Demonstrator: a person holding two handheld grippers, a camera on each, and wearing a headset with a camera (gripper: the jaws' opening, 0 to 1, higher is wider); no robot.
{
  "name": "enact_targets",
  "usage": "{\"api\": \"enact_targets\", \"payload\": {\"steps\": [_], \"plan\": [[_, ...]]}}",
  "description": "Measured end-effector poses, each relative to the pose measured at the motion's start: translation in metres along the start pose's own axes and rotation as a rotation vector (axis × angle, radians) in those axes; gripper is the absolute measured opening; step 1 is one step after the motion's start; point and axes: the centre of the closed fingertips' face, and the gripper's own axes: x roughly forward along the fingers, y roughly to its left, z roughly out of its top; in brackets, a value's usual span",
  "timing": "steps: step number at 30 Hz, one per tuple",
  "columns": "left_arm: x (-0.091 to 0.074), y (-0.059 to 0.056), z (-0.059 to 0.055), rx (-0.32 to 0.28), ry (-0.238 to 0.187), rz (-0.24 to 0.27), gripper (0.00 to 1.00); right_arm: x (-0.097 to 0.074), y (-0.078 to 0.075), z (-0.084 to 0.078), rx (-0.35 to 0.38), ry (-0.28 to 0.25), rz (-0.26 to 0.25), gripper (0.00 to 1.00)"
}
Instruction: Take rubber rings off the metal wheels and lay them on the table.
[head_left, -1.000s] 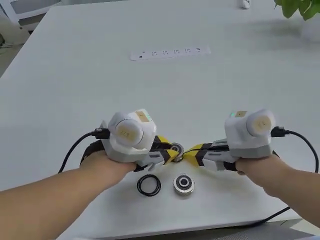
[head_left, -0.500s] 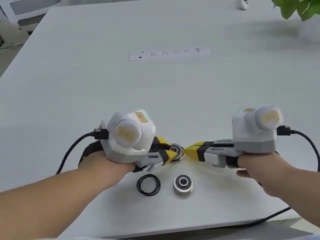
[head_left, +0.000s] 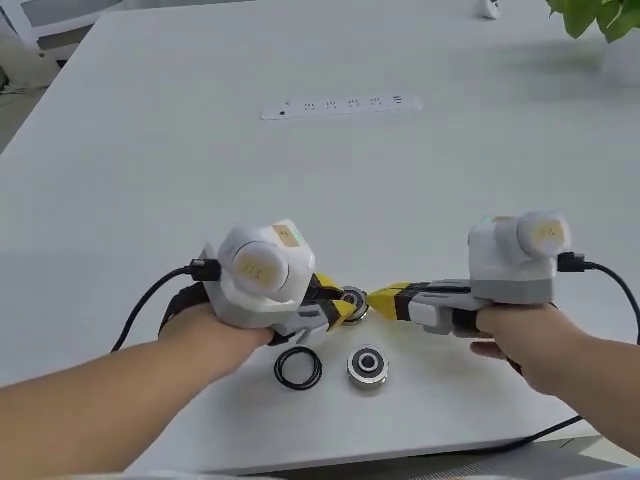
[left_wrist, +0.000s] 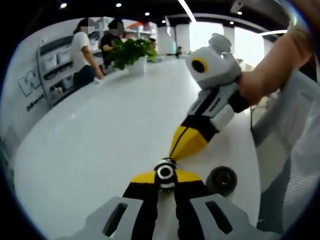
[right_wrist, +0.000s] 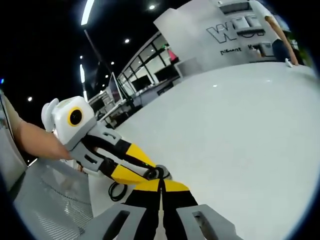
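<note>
Two metal wheels (head_left: 367, 366), one loose ring (head_left: 298, 369), left tongs (head_left: 343, 306) clamping one wheel (left_wrist: 165, 172), right tongs (right_wrist: 160, 184) together.

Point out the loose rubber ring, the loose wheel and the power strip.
rubber ring (head_left: 278, 368), head view, left arc of band
loose wheel (head_left: 367, 366), head view, centre hub
power strip (head_left: 340, 105), head view, top face middle

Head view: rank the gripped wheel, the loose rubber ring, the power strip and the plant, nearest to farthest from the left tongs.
1. Gripped wheel, between the tips of the left tongs.
2. Loose rubber ring, on the table, nearer the person.
3. Power strip, mid-table beyond.
4. Plant, far right corner.
</note>
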Motion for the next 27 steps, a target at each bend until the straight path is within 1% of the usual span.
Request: {"api": "enact_targets", "payload": {"steps": [9, 13, 25, 26, 27], "plan": [[0.000, 0.000, 0.000, -0.003, 0.006, 0.004, 0.12, 0.002, 0.002, 0.001, 0.006, 0.003, 0.014, 0.00], [0.000, 0.000, 0.000, -0.004, 0.007, 0.003, 0.11, 0.003, 0.003, 0.001, -0.011, 0.007, 0.021, 0.00], [0.001, 0.000, -0.001, 0.003, 0.008, -0.001, 0.11, 0.006, 0.010, 0.002, -0.016, 0.001, 0.047, 0.00], [0.001, 0.000, -0.001, 0.003, 0.008, -0.004, 0.11, 0.006, 0.012, 0.005, -0.010, -0.013, 0.060, 0.00], [0.001, 0.000, 0.000, 0.005, 0.009, -0.003, 0.12, 0.006, 0.017, 0.006, -0.003, -0.016, 0.084, 0.00]]}}
